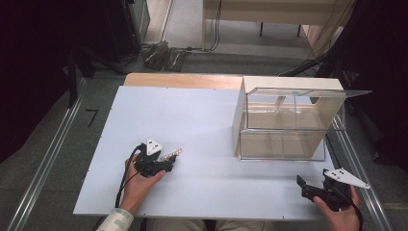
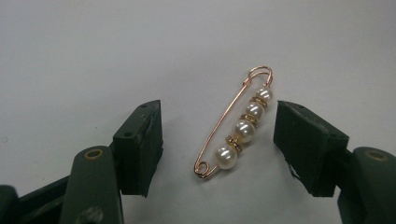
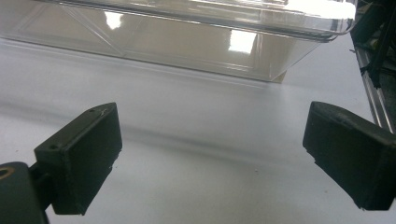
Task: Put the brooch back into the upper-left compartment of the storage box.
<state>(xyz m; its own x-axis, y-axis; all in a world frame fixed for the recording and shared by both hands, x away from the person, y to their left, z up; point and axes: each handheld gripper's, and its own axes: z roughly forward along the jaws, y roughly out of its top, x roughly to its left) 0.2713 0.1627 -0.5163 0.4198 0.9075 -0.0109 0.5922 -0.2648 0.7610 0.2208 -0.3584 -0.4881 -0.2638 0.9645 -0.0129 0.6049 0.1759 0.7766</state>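
Left gripper view: a gold-coloured safety-pin brooch [image 2: 236,126] strung with four white pearls lies flat on the white desk [image 2: 140,51], slanting from lower centre up toward the right of the frame. It sits between the spread jaws of the left gripper [image 2: 219,147], nearer the right-hand jaw, and neither jaw touches it. In the high view the same left gripper [image 1: 161,161] is held by a hand at lower left of the frame, with the brooch [image 1: 172,154] just beyond its tip. The right gripper [image 1: 308,186] hovers at lower right, its jaws also spread with nothing between them, just in front of a clear plastic box [image 1: 288,122] whose lid stands raised. Likely risks, as a judgement: the pin is thin and lies flat, so closing jaws may slide over it or flick it away across the smooth desk, and the off-centre position could let one jaw push it sideways before the other arrives. Count: one brooch, four pearls, one box, two grippers, one desk.
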